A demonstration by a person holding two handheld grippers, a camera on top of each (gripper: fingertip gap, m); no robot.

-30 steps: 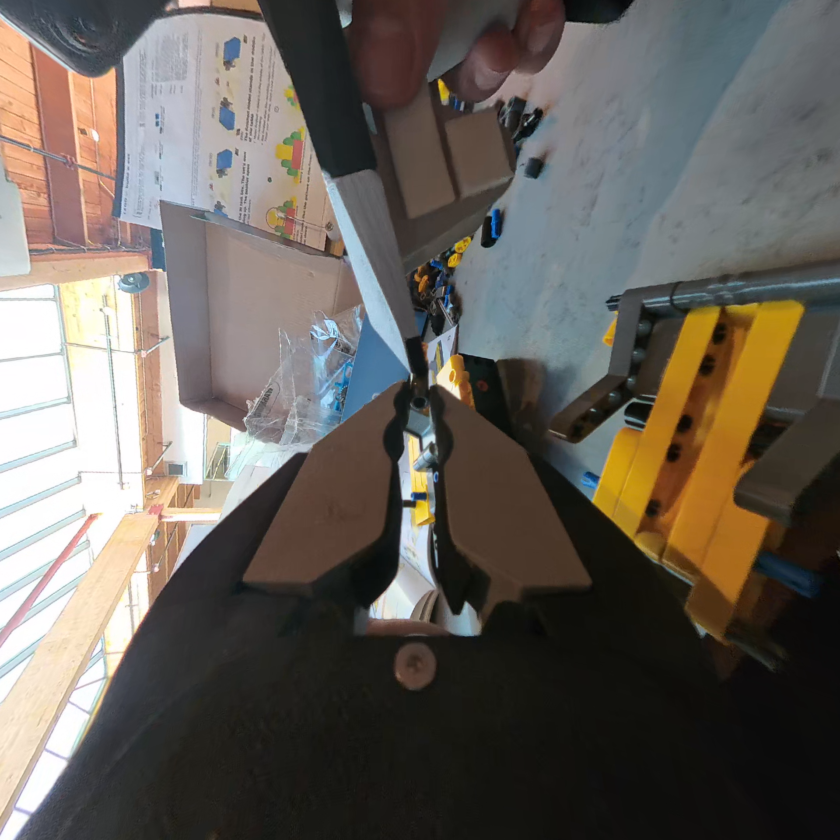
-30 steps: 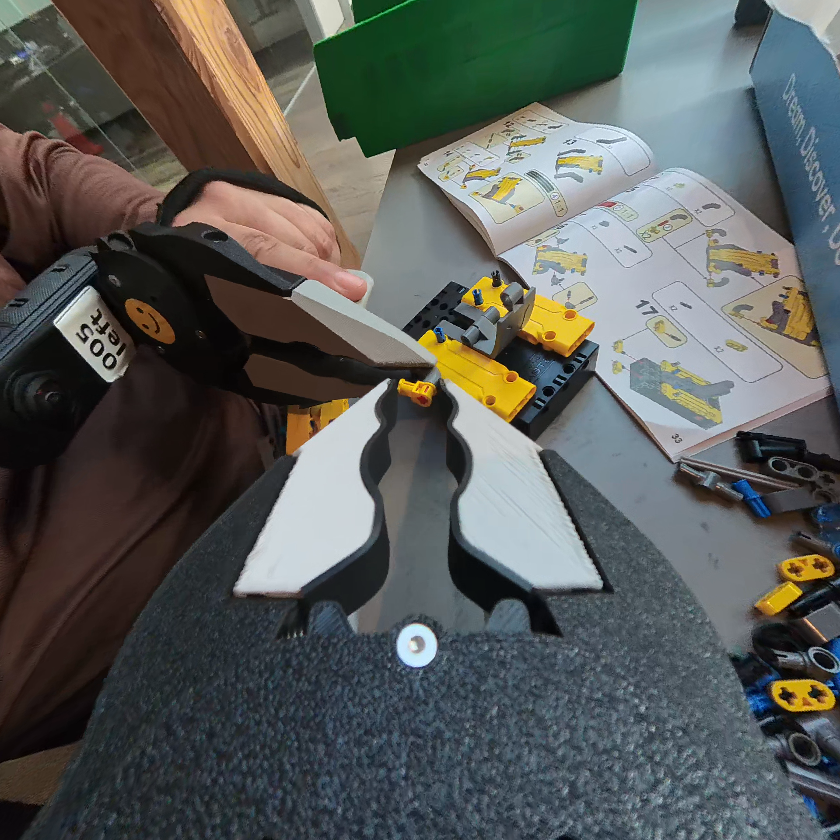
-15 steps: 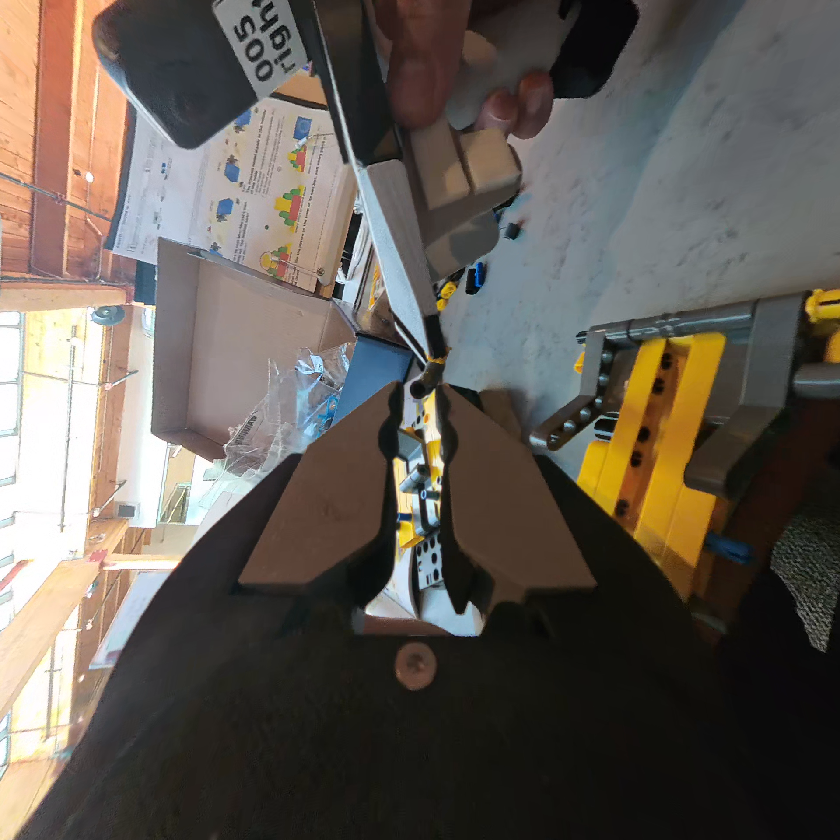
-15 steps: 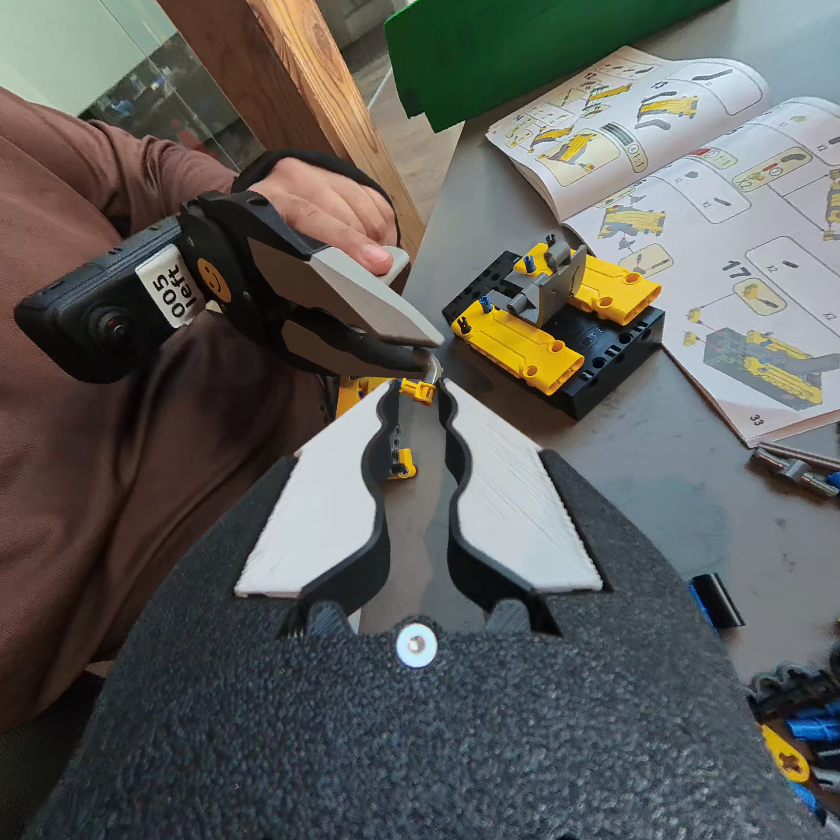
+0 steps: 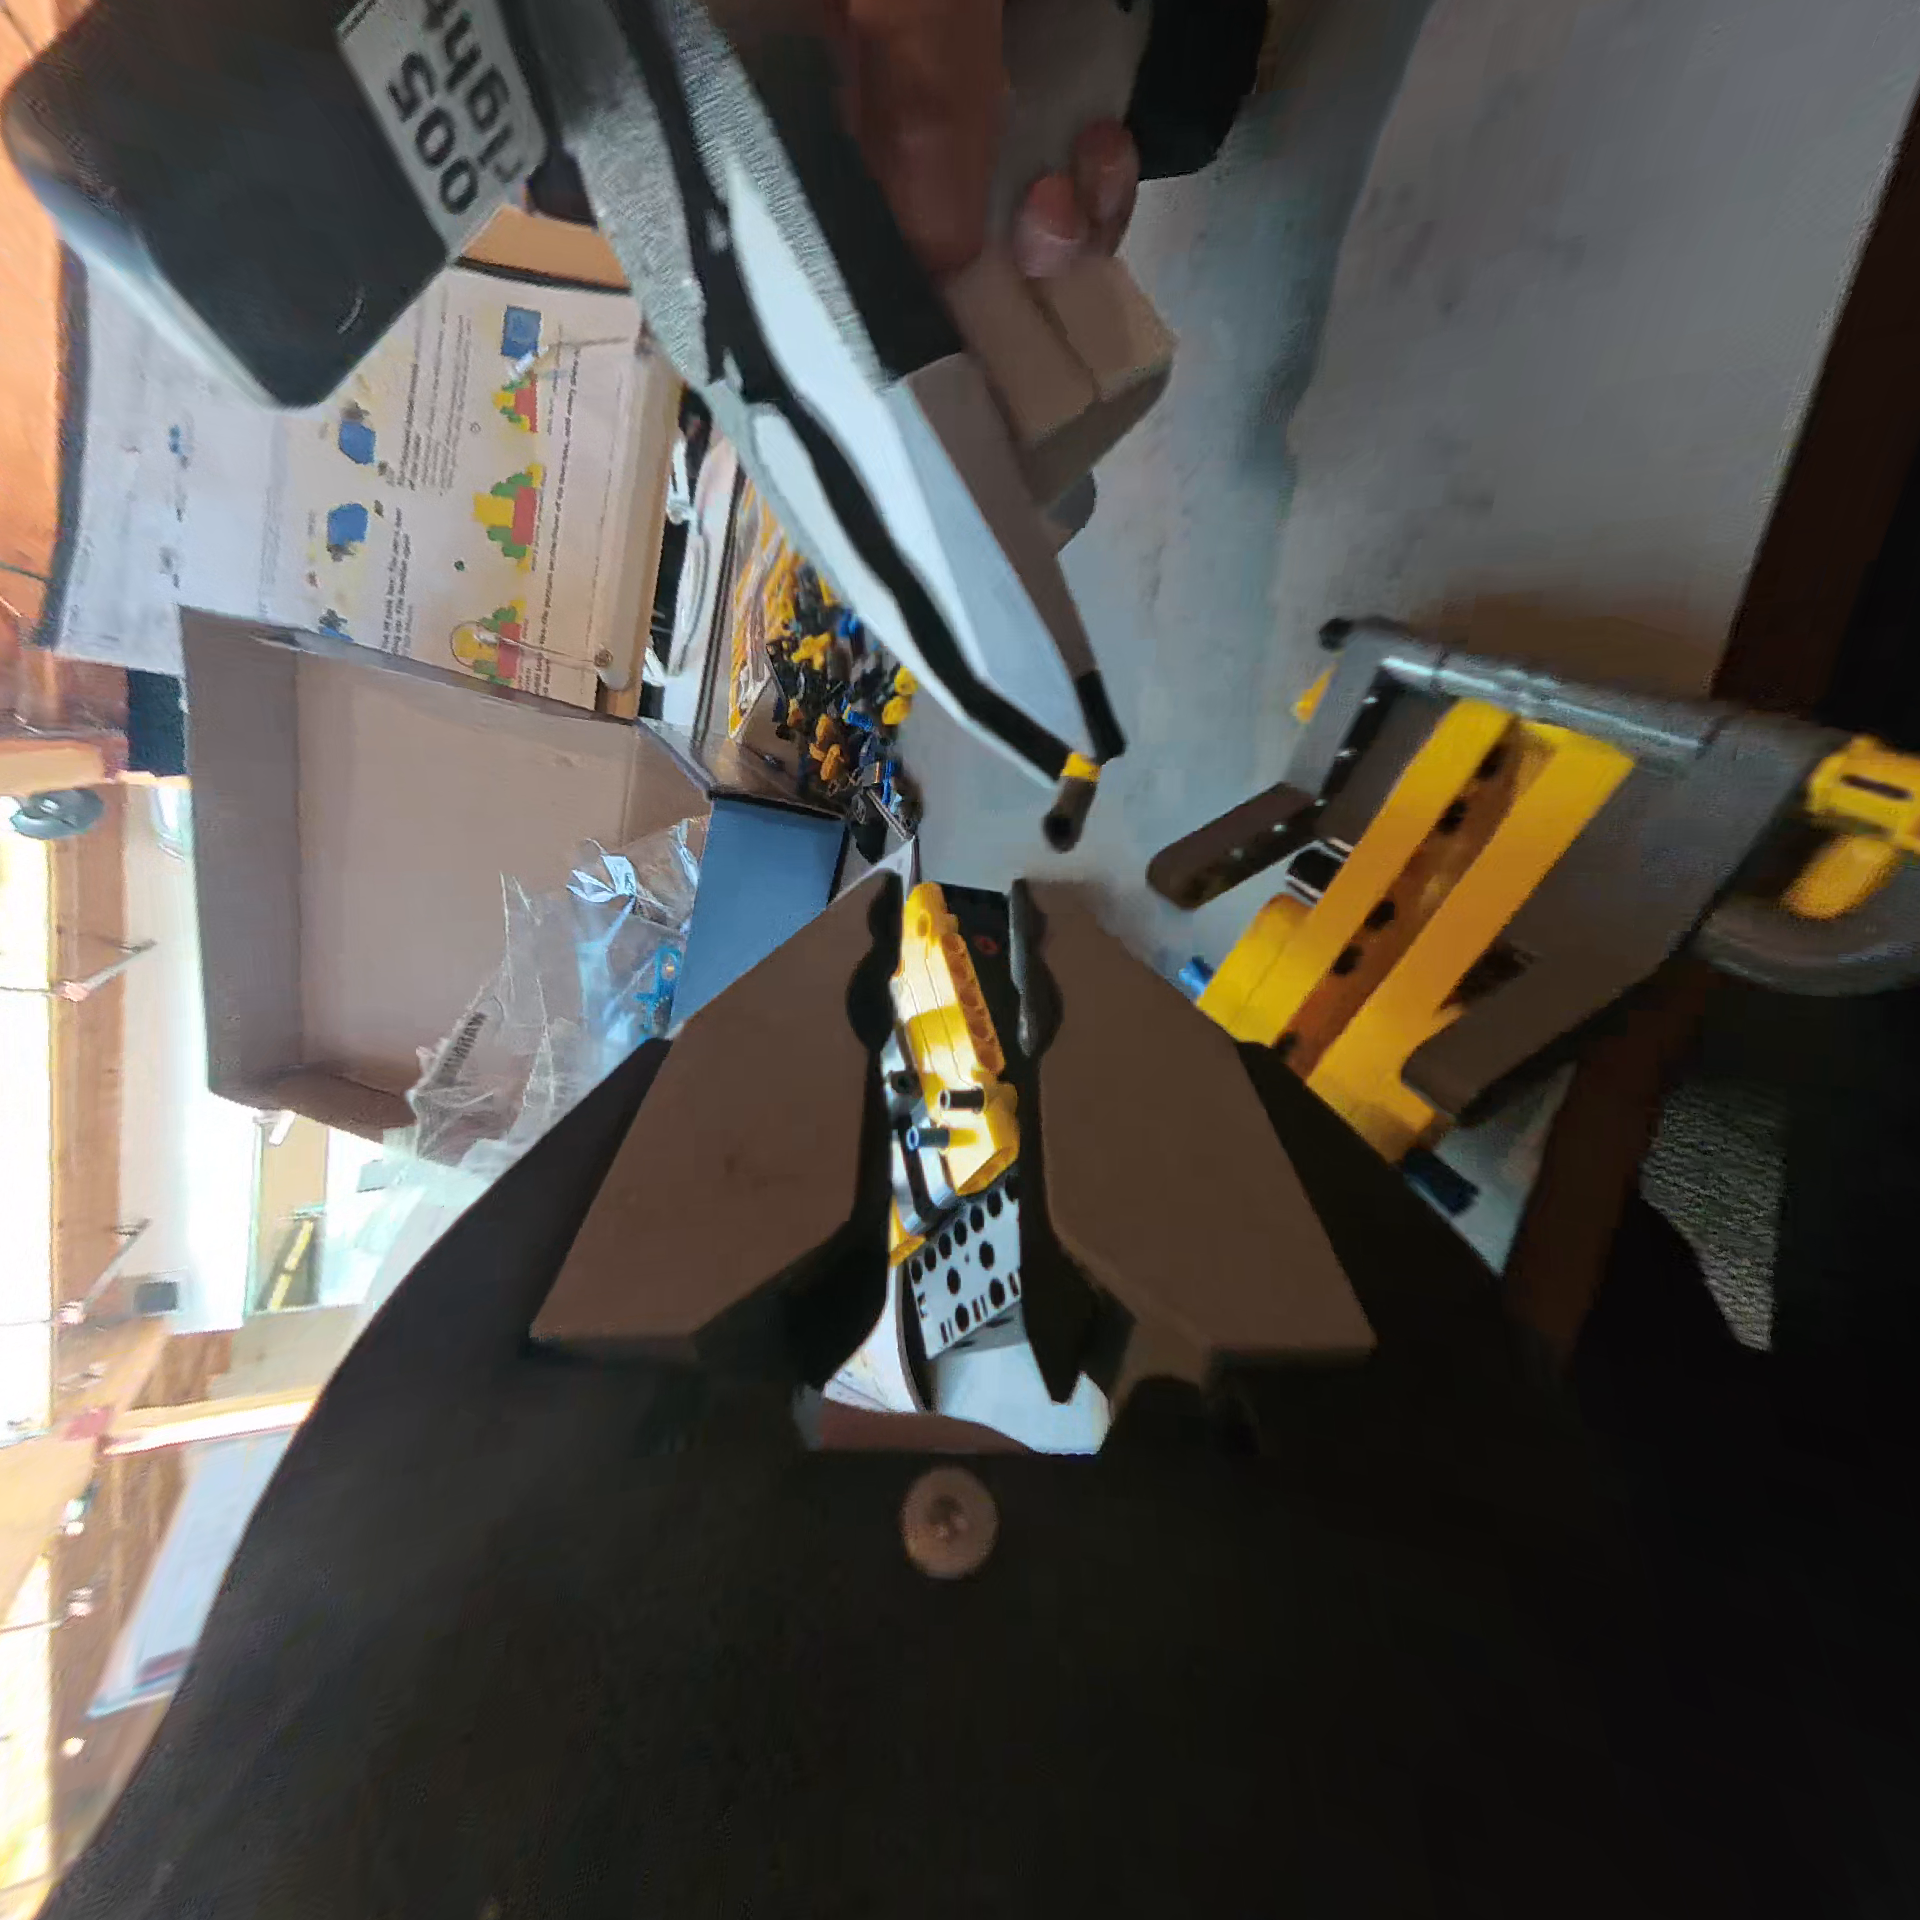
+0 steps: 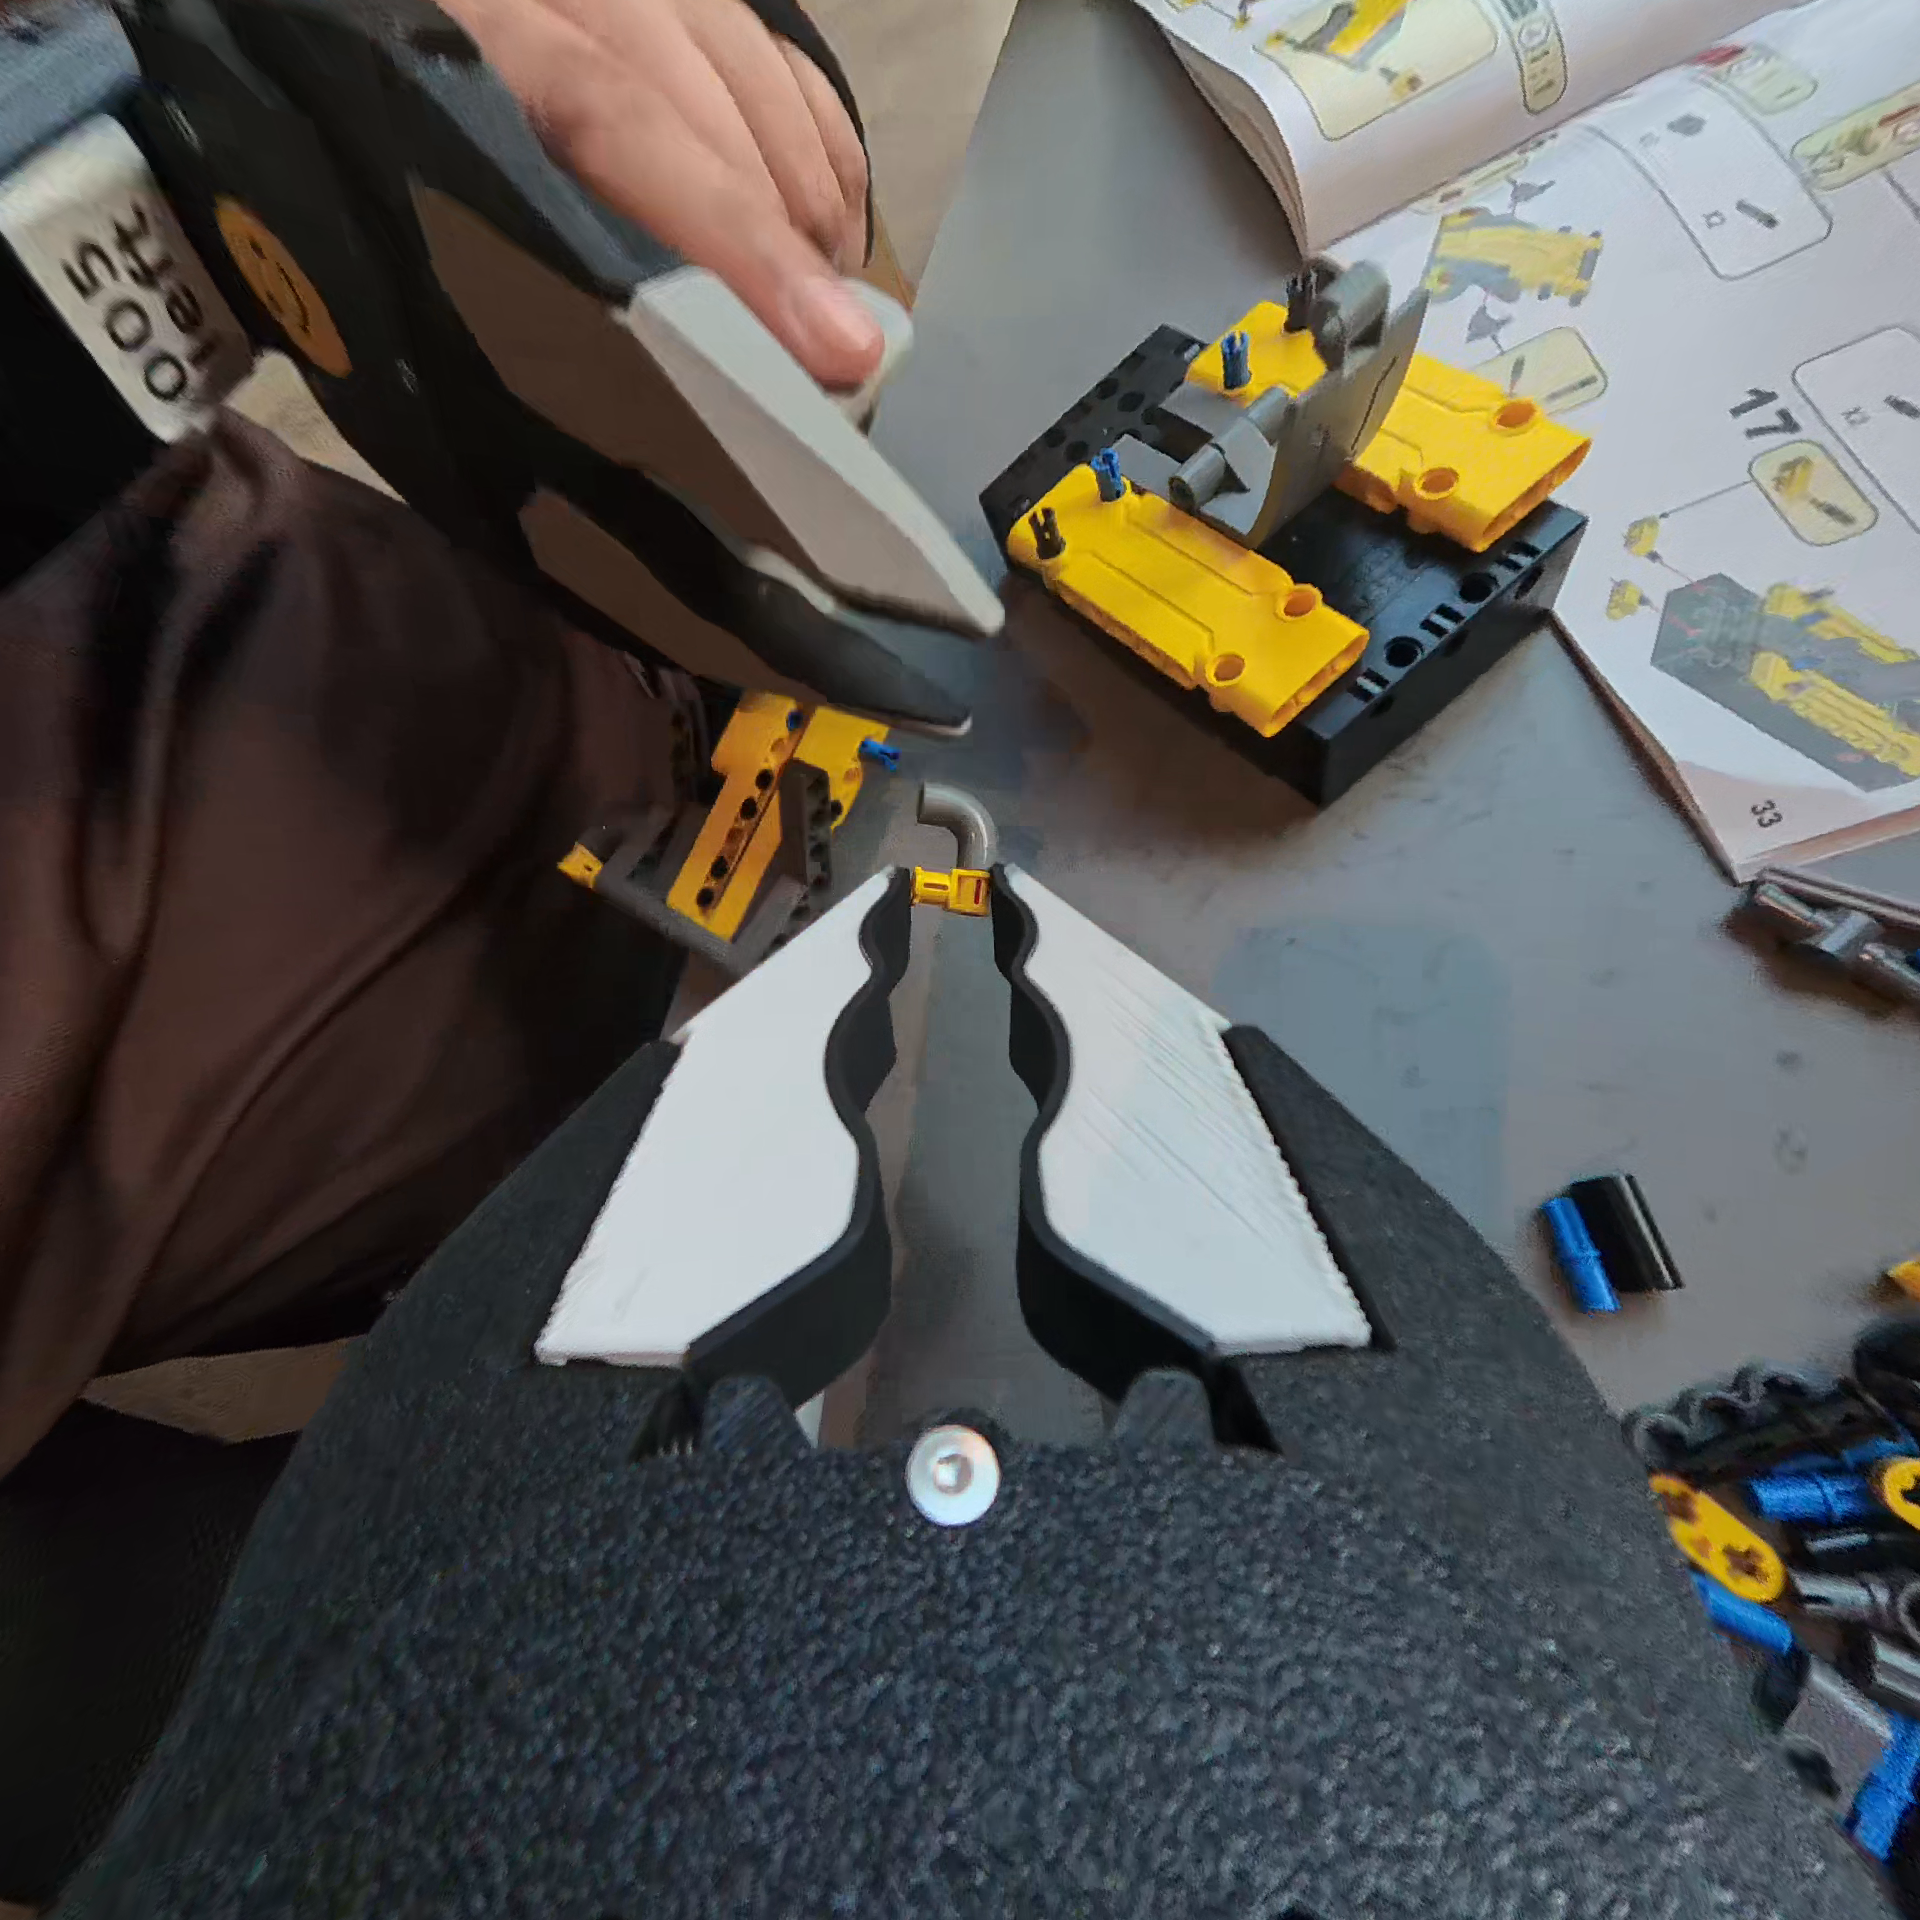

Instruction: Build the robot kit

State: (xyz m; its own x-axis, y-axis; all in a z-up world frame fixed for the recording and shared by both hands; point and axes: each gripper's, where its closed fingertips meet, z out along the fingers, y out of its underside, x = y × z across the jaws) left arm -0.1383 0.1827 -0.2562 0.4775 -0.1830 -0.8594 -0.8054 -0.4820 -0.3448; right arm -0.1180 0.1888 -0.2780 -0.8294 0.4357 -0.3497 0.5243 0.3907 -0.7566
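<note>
My right gripper [image 6: 948,891] is shut on a small yellow connector [image 6: 948,891] with a bent grey tube [image 6: 961,821] sticking out of it, held above the grey table [image 6: 1299,987]. In the left wrist view the connector [image 5: 1081,767] hangs at that gripper's tip. My left gripper [image 5: 958,888] is slightly open and empty, just above and left of the tube in the right wrist view [image 6: 966,675]. A black and yellow block assembly [image 6: 1299,582] stands beyond. A yellow and grey assembly [image 6: 748,821] lies at the table's edge by the person's lap.
An open instruction booklet [image 6: 1662,260] lies at the back right. A black piece with a blue pin [image 6: 1610,1236] and a pile of loose parts [image 6: 1787,1538] lie at the right. A cardboard box [image 5: 416,831] and plastic bags [image 5: 561,987] are farther off. My left and right fingertips are right by each other.
My left gripper has let go of the grey tube and drawn back from it. My right gripper has pulled away with the connector and tube, and both views have shifted closer to the table.
</note>
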